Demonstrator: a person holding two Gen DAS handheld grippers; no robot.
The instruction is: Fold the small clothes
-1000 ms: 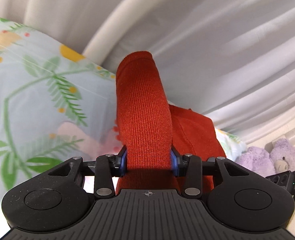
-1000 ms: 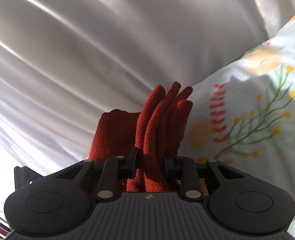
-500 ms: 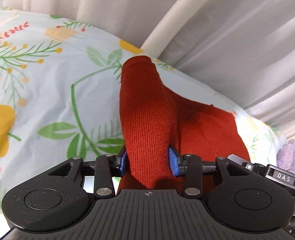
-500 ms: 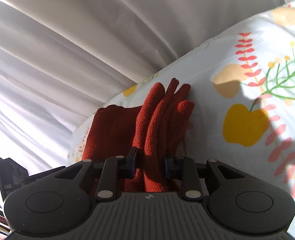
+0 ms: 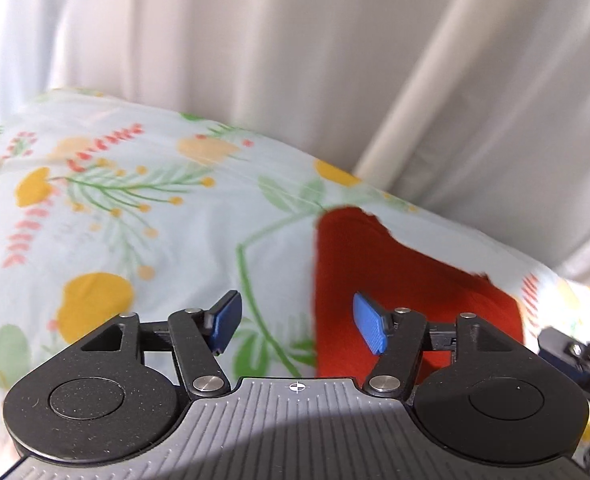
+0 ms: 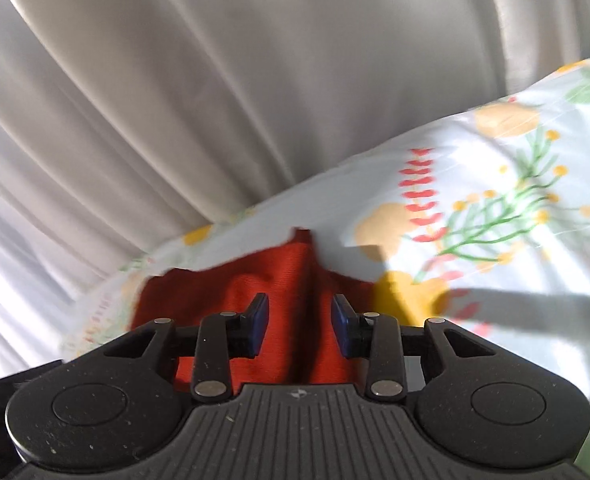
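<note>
A red knit garment [image 5: 399, 280] lies on a floral bedsheet [image 5: 135, 220]. In the left wrist view it sits ahead and to the right, behind the right blue pad. My left gripper [image 5: 297, 326] is open and empty, its jaws wide apart over the sheet and the garment's left edge. In the right wrist view the garment [image 6: 255, 280] lies just ahead with a raised fold down its middle. My right gripper [image 6: 299, 326] is open, its jaws on either side of that fold without touching it.
White curtains [image 5: 335, 60] hang behind the bed and fill the top of both views [image 6: 175, 80]. The other gripper's black body [image 5: 575, 356] shows at the right edge of the left wrist view. Sunlight and shadows cross the sheet [image 6: 495, 240].
Both grippers opened and let go of the red garment. It dropped from hanging between the jaws to lying on the sheet. Both views tilted down toward the bed.
</note>
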